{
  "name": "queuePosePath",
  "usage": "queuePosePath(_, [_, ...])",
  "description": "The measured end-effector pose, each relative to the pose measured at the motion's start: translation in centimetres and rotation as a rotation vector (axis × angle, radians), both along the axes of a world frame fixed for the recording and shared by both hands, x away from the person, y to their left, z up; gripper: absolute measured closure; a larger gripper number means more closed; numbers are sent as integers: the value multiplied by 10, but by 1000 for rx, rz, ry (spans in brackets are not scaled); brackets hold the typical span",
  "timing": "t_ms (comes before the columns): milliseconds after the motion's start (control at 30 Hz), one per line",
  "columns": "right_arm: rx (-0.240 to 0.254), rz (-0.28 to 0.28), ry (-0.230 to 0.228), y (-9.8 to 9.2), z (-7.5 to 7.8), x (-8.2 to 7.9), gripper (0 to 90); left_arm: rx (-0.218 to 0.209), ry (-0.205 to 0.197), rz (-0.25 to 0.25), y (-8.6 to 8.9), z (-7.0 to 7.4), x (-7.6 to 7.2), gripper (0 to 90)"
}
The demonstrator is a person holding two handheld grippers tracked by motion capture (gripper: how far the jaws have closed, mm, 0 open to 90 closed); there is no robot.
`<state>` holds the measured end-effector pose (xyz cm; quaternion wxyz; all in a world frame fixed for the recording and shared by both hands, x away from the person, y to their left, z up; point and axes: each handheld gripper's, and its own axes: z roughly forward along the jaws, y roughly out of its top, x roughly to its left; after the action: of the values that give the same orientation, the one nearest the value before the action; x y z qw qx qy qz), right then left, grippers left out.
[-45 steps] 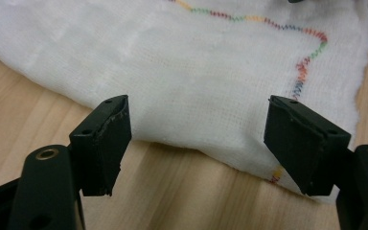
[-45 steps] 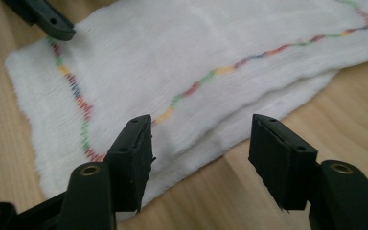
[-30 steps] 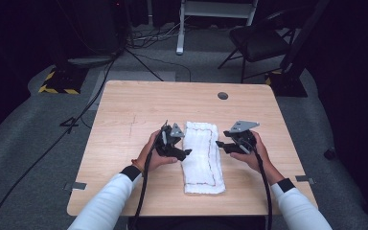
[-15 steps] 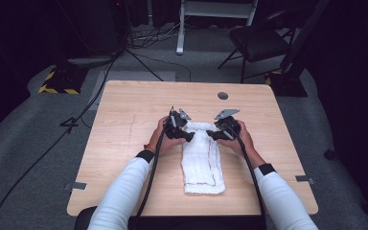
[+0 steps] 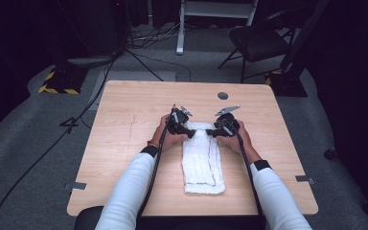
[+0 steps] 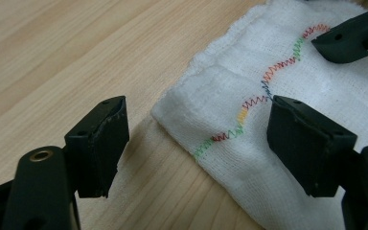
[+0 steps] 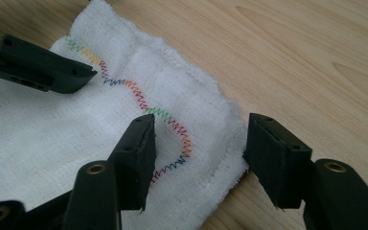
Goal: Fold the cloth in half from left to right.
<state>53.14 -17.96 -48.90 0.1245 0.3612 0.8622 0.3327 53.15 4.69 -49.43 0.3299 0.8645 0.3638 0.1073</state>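
a folded white cloth (image 5: 202, 160) lies lengthwise on the wooden table (image 5: 124, 143), a little right of the table's middle, its near end close to the person's edge and its far end between the two hands. a wavy line of multicoloured stitching (image 6: 263, 88) runs just inside the cloth's hem. the left gripper (image 5: 188, 132) sits at the far left corner of the cloth and the right gripper (image 5: 212, 132) at the far right corner, the two close together and facing each other across the cloth's far edge. in the left gripper view, the jaws stand apart, one over bare wood beside the cloth and the other over the fabric, so that the corner (image 6: 172, 108) lies between them; neither pad presses on it. in the right gripper view, the jaws likewise stand apart astride the opposite corner (image 7: 230, 158), one over the stitched fabric and the other over bare wood, with no pad closed on the cloth. each gripper view also shows a jaw of the other gripper farther along the cloth. a dark round disc (image 5: 223, 95) is set in the table's far side.
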Motion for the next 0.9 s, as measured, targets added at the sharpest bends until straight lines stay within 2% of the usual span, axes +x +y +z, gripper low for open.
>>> queuePosePath(33, [-3, 7, 1, 0, 0, 0, 462, -11, -6, -6, 1, -1, 0, 236])
queuePosePath(133, [-14, 23, 13, 3, 2, 0, 531, -10, -22, -20, 3, -2, -1, 238])
queuePosePath(167, [-14, 32, 13, 3, 2, 0, 551, -25, -23, -45, 3, -2, -2, 259])
queuePosePath(233, [-14, 36, 22, 4, 3, 1, 579, -27, -20, -74, 3, -1, -3, 363])
queuePosePath(267, [-12, 39, 25, 4, 3, 1, 610, -29, -19, -88, 3, 0, -3, 389])
queuePosePath(367, [-10, 66, 35, 6, 4, -1, 737, -37, -2, -115, 2, 2, -4, 546])
queuePosePath(467, [-13, 76, 39, 8, 5, -2, 788, -60, 23, -143, 1, 2, -3, 713])
queuePosePath(500, [-15, 77, 34, 9, 5, -2, 795, -63, 29, -145, 1, 2, -2, 736])
queuePosePath(600, [-24, 81, 13, 10, 5, -2, 807, -58, 35, -148, 0, 3, 0, 778])
queuePosePath(667, [-41, 72, -8, 11, 5, -2, 813, -34, 9, -148, -2, 4, 1, 789])
queuePosePath(767, [-67, 65, -39, 14, 6, -2, 819, -20, -13, -141, -4, 4, 2, 796])
queuePosePath(900, [-65, 54, -84, 14, 11, -1, 824, -13, -49, -109, -5, 6, 5, 797])
